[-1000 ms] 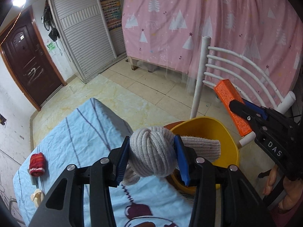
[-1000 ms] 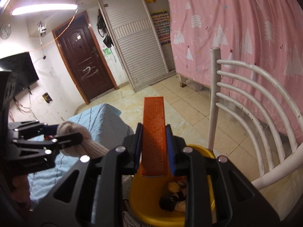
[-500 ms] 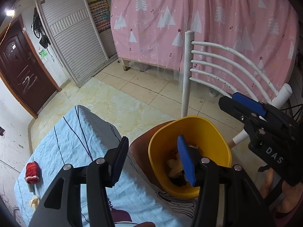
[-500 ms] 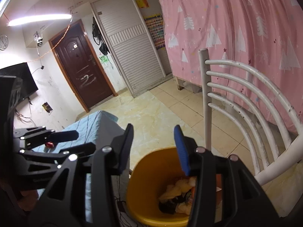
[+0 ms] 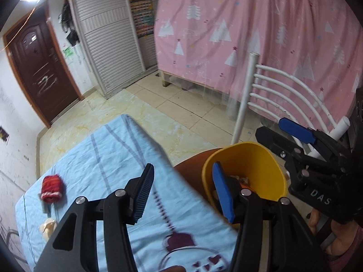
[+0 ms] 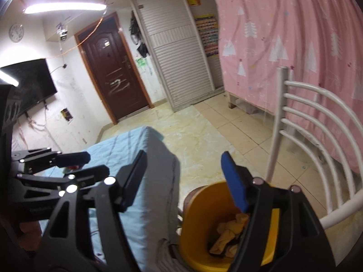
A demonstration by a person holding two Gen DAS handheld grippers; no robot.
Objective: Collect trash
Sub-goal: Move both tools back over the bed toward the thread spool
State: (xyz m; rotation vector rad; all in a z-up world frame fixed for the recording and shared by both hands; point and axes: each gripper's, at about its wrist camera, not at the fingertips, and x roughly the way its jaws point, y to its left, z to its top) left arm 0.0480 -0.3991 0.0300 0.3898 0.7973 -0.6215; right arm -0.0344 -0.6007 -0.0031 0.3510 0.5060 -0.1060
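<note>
Both grippers have let go since a second ago; their loads now lie in the yellow bin (image 6: 195, 226) on the chair, a crumpled heap half hidden by its wall. Left gripper (image 5: 181, 192) and right gripper (image 6: 186, 179) gape empty. Red roll (image 5: 51, 188) remains on the blue tablecloth (image 5: 109, 158).

yellow bin (image 5: 242, 174) mouth unobstructed, chair back (image 5: 283, 95) behind

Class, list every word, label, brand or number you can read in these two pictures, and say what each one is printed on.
"DAS": on the black body of the right gripper, seen from the left wrist.
Faint lettering on the left gripper: too blurred to read.
Colourful chart by the shutter door: too small to read.
Wall clock numerals: too small to read.
</note>
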